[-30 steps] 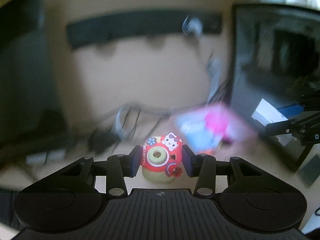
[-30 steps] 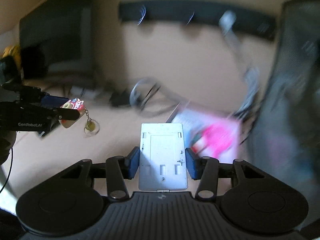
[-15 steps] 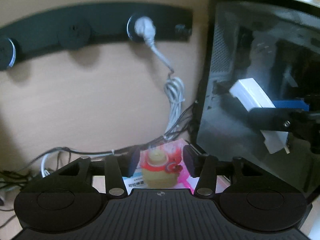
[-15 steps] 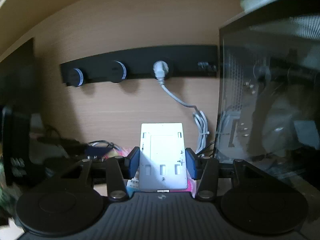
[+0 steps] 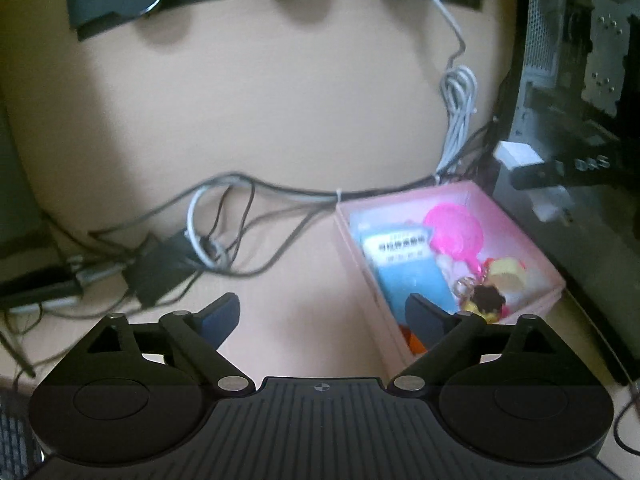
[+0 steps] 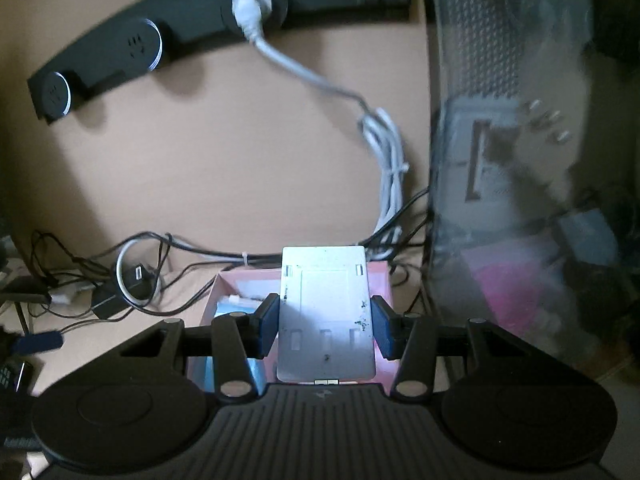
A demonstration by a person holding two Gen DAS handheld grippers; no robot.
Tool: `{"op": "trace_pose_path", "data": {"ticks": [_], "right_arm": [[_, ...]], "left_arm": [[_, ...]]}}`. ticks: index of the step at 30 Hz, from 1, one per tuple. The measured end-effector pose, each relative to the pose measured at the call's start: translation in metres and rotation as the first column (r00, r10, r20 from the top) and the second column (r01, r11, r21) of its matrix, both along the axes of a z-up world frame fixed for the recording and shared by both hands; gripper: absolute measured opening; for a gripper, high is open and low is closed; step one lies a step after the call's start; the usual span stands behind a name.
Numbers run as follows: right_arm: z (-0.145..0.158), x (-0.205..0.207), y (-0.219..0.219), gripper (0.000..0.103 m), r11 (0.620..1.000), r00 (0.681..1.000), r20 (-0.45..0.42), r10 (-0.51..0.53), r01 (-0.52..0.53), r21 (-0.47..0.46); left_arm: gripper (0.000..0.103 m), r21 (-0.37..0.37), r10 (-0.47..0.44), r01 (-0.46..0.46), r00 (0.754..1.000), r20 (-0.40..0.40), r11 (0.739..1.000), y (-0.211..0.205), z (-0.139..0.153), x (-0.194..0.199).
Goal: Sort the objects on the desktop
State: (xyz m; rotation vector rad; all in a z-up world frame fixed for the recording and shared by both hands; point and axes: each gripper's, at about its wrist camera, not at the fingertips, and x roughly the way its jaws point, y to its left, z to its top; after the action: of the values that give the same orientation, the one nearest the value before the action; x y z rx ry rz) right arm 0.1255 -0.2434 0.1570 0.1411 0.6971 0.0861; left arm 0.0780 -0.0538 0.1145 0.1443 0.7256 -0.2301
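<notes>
White plastic plate (image 6: 327, 316), rigid and light, pinched edgewise by right gripper (image 6: 326, 322) above the pink box (image 6: 384, 276); keep hold on its side edges. Left gripper (image 5: 322, 316) jaws have just been opening, nothing between them.

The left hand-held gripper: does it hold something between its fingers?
No, the left hand-held gripper stands wide open with only bare desk between its fingers.

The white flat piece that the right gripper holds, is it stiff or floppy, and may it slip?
Probably stiff: the white plate stands straight out between the pads of the right gripper without sagging. It looks thin, so likely light. Its smooth face may slip if the grip loosens; it hangs over the pink box.
</notes>
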Motion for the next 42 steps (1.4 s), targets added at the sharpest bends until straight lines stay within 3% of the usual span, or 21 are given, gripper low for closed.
{"op": "trace_pose_path", "data": {"ticks": [3,5,7,11,14,19,21,24,29,34,42], "right_arm": [[-0.011,0.011,0.003,0.049,1.0,1.0,0.014,0.001,-0.001,0.014],[-0.014,0.013,0.005,0.062,1.0,1.0,0.014,-0.025,0.025,0.001],[-0.011,0.003,0.008,0.064,1.0,0.999,0.041,-0.012,0.012,-0.012],[-0.004,-0.049,0.017,0.088,0.998,0.992,0.116,0.043,-0.038,-0.044],[-0.016,-0.097,0.029,0.103,0.99,0.985,0.135,0.105,-0.091,-0.103],[-0.069,-0.155,0.052,0.103,0.973,0.986,0.044,0.163,-0.153,-0.174],[-0.088,-0.162,0.058,0.103,0.969,0.985,-0.019,0.169,-0.17,-0.18],[-0.112,-0.163,0.063,0.103,0.97,0.986,-0.073,0.152,-0.163,-0.178],[-0.135,-0.154,0.068,0.103,0.964,0.98,-0.133,0.146,-0.171,-0.204],[-0.142,-0.154,0.067,0.103,0.967,0.982,-0.07,0.178,-0.187,-0.171],[-0.149,-0.131,0.062,0.103,0.968,0.978,0.001,0.207,-0.204,-0.148]], "left_arm": [[0.095,-0.011,0.0,0.0,1.0,-0.003,1.0,0.0,0.001,-0.004],[0.097,-0.011,0.001,-0.001,1.0,0.01,1.0,-0.001,0.004,-0.008],[0.101,-0.011,0.006,-0.006,1.0,0.028,1.0,0.001,0.007,-0.013],[0.103,-0.009,0.017,-0.017,0.998,0.052,1.0,0.012,-0.001,-0.032],[0.103,0.024,0.006,-0.006,1.0,0.027,1.0,0.024,-0.027,-0.049],[0.103,0.175,0.038,-0.039,0.999,0.009,0.984,0.042,-0.086,-0.081],[0.103,0.154,0.067,-0.062,0.998,-0.023,0.986,0.047,-0.1,-0.088],[0.103,0.062,0.102,-0.097,0.992,-0.078,0.993,0.053,-0.11,-0.09],[0.103,-0.017,0.169,-0.17,0.984,-0.057,0.985,0.054,-0.12,-0.09],[0.103,-0.032,0.133,-0.132,0.991,0.029,0.991,0.045,-0.128,-0.086],[0.103,-0.044,0.129,-0.128,0.991,0.031,0.991,0.037,-0.128,-0.055]]}}
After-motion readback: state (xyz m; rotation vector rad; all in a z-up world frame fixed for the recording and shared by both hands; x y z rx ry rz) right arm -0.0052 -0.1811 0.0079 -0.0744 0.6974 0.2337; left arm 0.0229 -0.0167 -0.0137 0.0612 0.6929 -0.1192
